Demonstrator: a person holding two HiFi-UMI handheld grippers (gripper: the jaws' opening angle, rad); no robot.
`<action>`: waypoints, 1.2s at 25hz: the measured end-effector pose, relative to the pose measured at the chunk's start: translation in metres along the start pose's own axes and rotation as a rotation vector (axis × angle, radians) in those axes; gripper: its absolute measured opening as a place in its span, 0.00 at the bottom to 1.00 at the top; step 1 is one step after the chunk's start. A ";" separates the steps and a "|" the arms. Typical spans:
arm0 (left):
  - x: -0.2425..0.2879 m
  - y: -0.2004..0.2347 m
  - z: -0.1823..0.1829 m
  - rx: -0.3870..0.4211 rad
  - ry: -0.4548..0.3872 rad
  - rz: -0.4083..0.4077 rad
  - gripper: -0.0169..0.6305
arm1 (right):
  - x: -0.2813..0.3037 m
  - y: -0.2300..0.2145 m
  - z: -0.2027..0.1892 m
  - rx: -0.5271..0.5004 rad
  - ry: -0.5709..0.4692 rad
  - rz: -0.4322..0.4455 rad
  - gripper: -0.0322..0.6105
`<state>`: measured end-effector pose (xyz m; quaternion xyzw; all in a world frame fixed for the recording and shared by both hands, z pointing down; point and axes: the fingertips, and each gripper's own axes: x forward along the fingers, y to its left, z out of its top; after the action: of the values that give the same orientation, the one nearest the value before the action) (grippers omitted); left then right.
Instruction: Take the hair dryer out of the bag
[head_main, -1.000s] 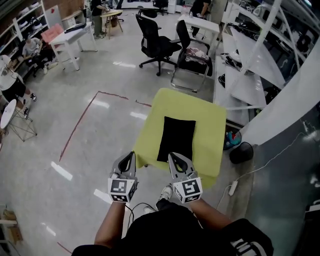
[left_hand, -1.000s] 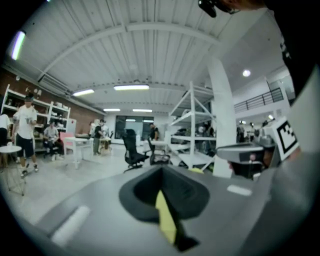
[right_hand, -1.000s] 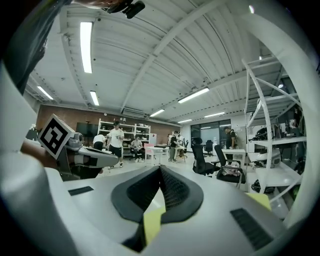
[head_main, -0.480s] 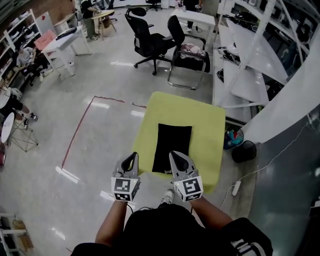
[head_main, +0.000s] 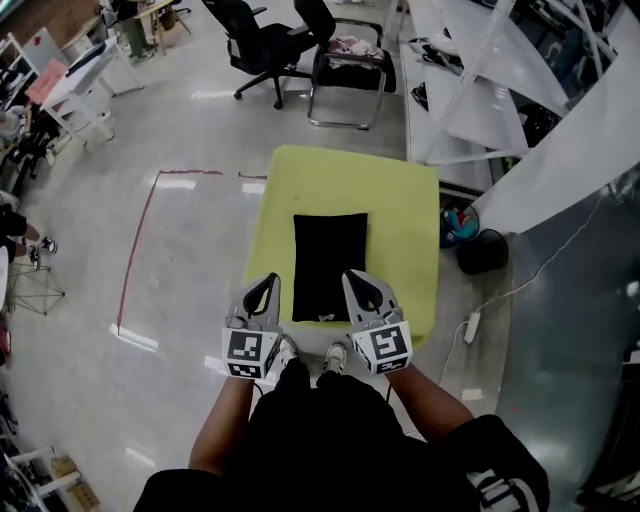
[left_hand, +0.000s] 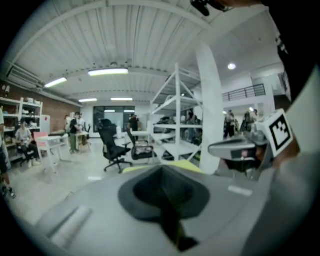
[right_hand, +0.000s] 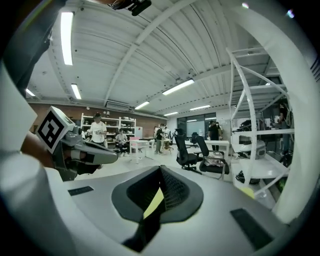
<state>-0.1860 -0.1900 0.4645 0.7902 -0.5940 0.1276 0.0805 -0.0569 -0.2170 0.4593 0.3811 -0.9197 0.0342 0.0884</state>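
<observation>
A black bag (head_main: 329, 262) is laid flat at the middle of the yellow-green counter (head_main: 400, 220); the hair dryer is possibly hidden inside it. The left tool (head_main: 265, 285) and the right tool (head_main: 356, 282), 2 in all, are held fully closed and empty, flanking the bag's near end.

The table (head_main: 400, 230) has a soft yellow-green cloth over it, dull and not shiny. The bag (head_main: 328, 262) on it is black cloth, dull too. The floor (head_main: 180, 250) is smooth, grey and shiny, with lights glinting on it. The left gripper (head_main: 267, 281) and right gripper (head_main: 353, 276) look like smooth grey plastic. The shelves (head_main: 480, 125) look like white painted metal.
</observation>
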 end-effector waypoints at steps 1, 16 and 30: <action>0.005 -0.002 -0.007 0.004 0.013 -0.018 0.04 | 0.000 -0.005 -0.007 0.021 0.018 -0.023 0.06; 0.037 -0.058 -0.103 0.213 0.192 -0.291 0.04 | -0.008 -0.013 -0.087 0.166 0.173 -0.164 0.06; 0.033 -0.093 -0.221 0.566 0.424 -0.418 0.33 | -0.029 -0.001 -0.159 0.214 0.312 -0.168 0.06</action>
<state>-0.1116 -0.1319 0.6877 0.8411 -0.3322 0.4269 0.0049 -0.0146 -0.1773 0.6097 0.4535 -0.8510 0.1830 0.1913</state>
